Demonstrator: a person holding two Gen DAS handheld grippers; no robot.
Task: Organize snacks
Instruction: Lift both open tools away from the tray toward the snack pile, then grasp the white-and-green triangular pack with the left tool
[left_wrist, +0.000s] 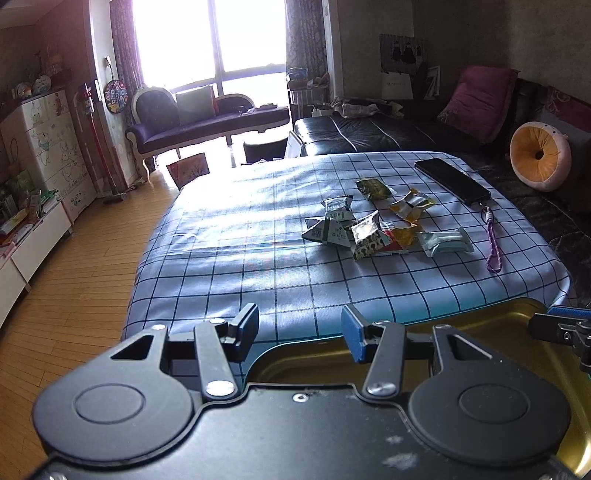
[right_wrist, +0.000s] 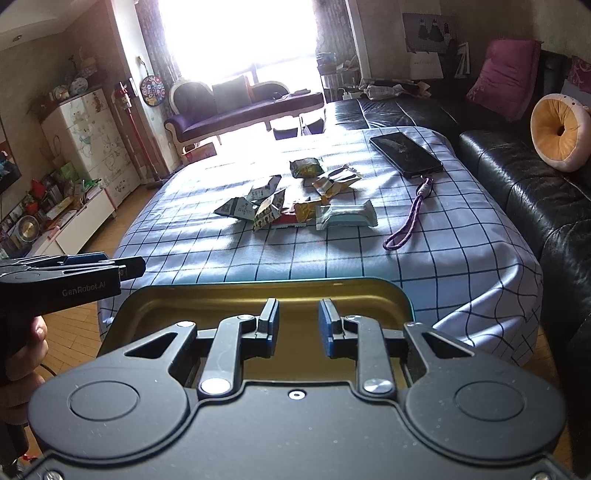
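Observation:
Several wrapped snacks (left_wrist: 373, 221) lie in a loose pile on the checked tablecloth (left_wrist: 258, 258), also in the right wrist view (right_wrist: 295, 199). A gold-lined tin tray (right_wrist: 258, 306) sits at the table's near edge, empty, also in the left wrist view (left_wrist: 480, 325). My left gripper (left_wrist: 299, 332) is open and empty, over the tray's left rim, well short of the snacks; it also shows in the right wrist view (right_wrist: 122, 267). My right gripper (right_wrist: 297, 325) is open and empty above the tray; one of its blue fingertips (left_wrist: 569, 314) shows at the right in the left wrist view.
A black phone (left_wrist: 452, 181) with a purple lanyard (left_wrist: 493, 243) lies right of the snacks. A black leather sofa (right_wrist: 517, 177) with cushions runs along the right. Wooden floor (left_wrist: 81, 258), a white cabinet and a purple chaise lie left and beyond.

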